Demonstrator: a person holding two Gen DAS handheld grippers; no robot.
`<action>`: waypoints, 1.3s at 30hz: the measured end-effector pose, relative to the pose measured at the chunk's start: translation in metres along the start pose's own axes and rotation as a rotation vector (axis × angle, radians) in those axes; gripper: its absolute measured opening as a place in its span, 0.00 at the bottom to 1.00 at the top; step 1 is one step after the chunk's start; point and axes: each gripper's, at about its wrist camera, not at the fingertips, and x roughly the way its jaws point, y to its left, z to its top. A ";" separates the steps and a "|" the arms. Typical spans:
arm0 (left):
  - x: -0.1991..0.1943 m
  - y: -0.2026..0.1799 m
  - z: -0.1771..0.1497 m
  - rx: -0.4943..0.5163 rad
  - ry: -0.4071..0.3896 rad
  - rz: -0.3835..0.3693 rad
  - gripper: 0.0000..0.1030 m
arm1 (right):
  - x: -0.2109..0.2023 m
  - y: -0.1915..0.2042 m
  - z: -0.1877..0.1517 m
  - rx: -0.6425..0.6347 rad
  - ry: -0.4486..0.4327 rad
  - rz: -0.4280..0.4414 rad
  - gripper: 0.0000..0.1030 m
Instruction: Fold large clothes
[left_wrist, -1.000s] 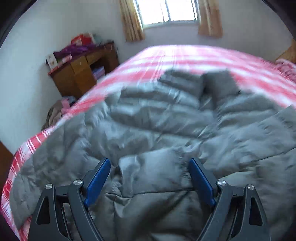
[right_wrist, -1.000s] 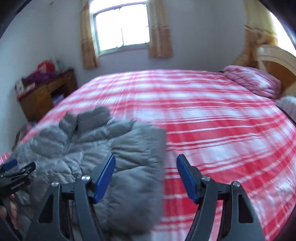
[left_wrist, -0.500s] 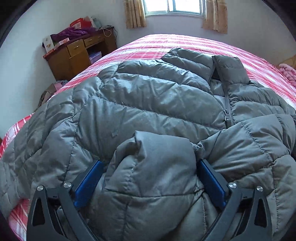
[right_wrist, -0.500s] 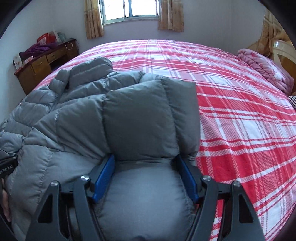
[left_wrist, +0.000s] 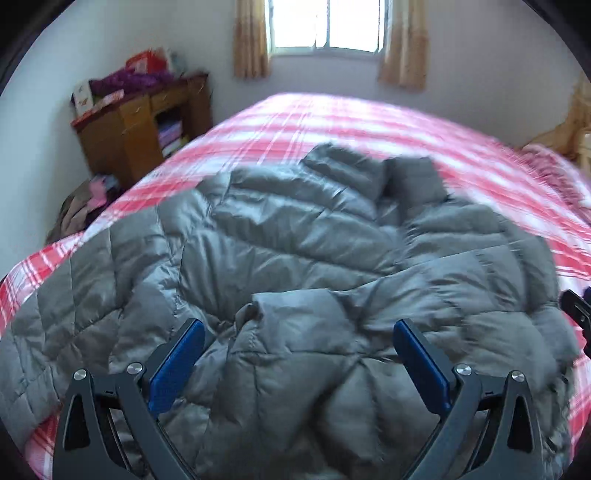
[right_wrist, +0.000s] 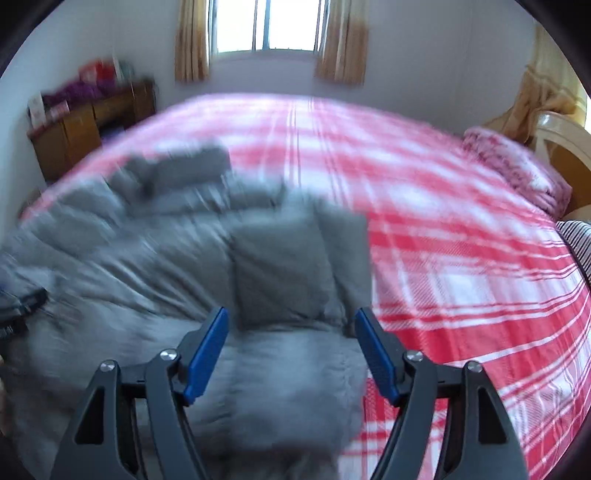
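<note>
Jacket (left_wrist: 295, 266) lies on the bed (left_wrist: 332, 122), collar toward the window, near edge bunched under both my tools. My left gripper (left_wrist: 299, 365) is spread wide, blue pads (left_wrist: 176, 365) clear of the fabric, a folded flap sitting between them but not pinched. My right gripper (right_wrist: 291, 354) has just been opening too; a puffy panel sits between its jaws, pads look off it, though that view is blurred.

Risks, as I judge them: the puffy down will spring back and undo the fold once let go. The slick shell could slide on the sheet. If I pull away low, a pad could snag a seam and drag the flap open. My right side sits at the jacket's edge, so a nudge pushes it askew.
</note>
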 end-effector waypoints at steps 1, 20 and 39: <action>0.002 -0.004 -0.003 0.019 -0.001 0.017 0.99 | -0.013 0.006 0.001 0.009 -0.022 0.022 0.74; 0.051 -0.006 -0.030 0.014 0.106 0.067 0.99 | 0.041 0.075 -0.040 -0.062 0.114 0.138 0.77; -0.079 0.166 -0.042 0.028 0.032 0.209 0.99 | -0.056 0.021 -0.053 0.061 -0.001 0.159 0.98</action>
